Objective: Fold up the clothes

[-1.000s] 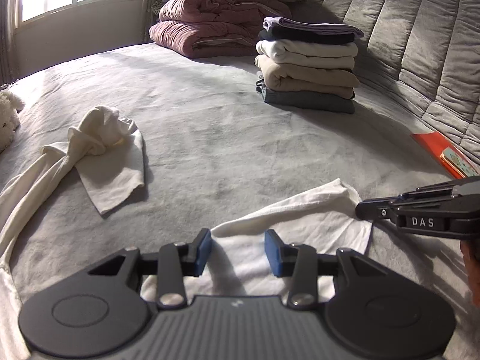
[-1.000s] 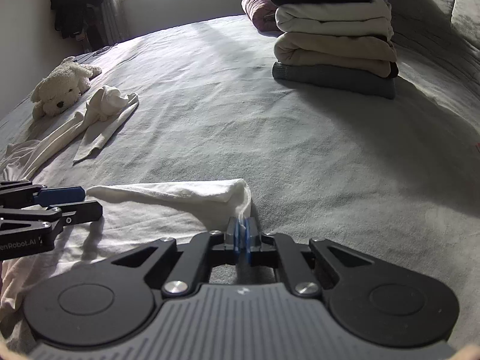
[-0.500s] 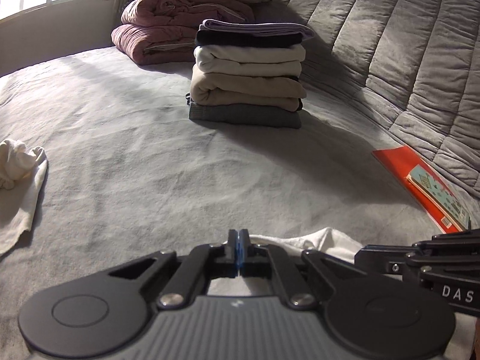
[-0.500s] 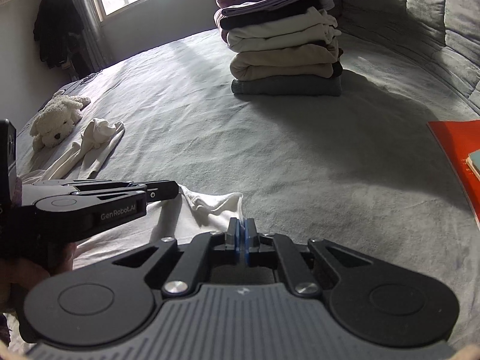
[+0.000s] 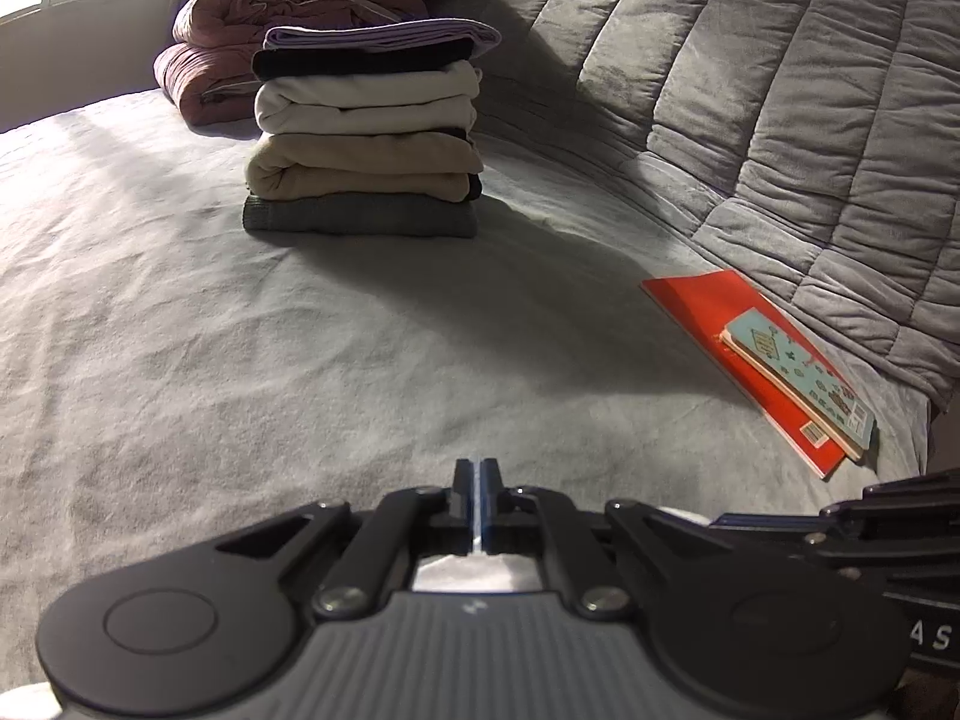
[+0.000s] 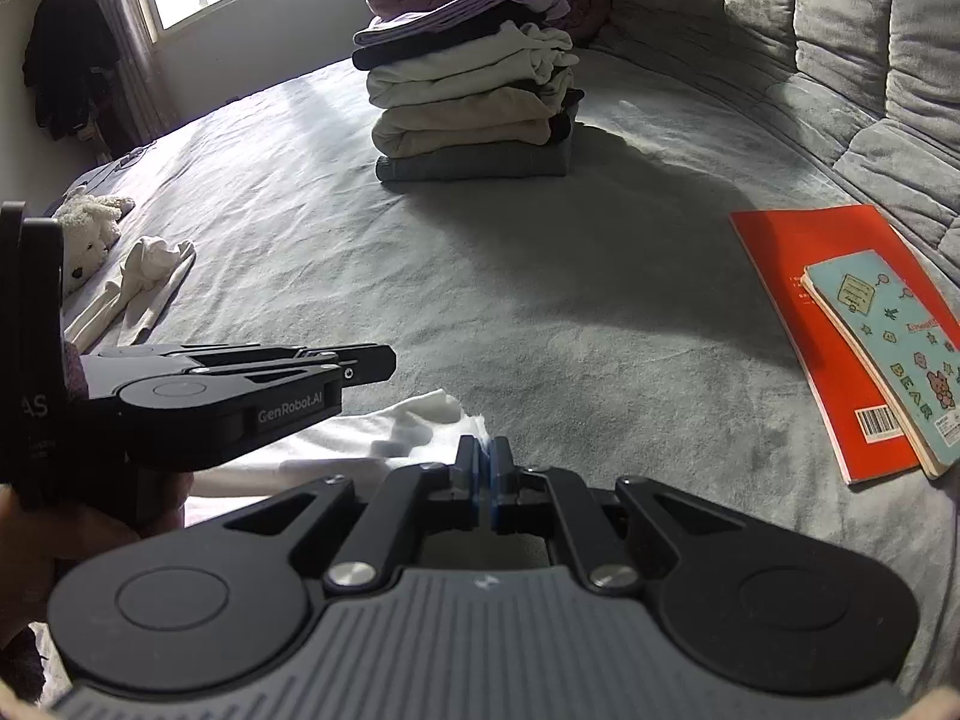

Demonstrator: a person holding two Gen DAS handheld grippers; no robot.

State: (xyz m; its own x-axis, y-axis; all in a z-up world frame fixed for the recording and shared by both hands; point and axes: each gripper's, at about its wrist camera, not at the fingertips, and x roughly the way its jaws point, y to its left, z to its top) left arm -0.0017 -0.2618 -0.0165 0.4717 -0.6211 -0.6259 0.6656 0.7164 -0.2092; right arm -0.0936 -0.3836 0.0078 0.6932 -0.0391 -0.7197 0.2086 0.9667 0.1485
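One wide grey bedsheet (image 6: pixel 540 312) fills both views, with a grey quilted headboard (image 5: pixel 780 90) behind it. Near that stands a tall stack of folded clothes (image 6: pixel 474 90), well apart from the grippers. An orange book (image 6: pixel 804 300) carries a smaller teal notebook (image 6: pixel 888 336). Nearest the cameras lies a white cloth garment (image 6: pixel 384 438). Right gripper (image 6: pixel 483 474) is clamped on its edge; left gripper (image 5: pixel 478 498) is closed too, white fabric pinched between its pads.
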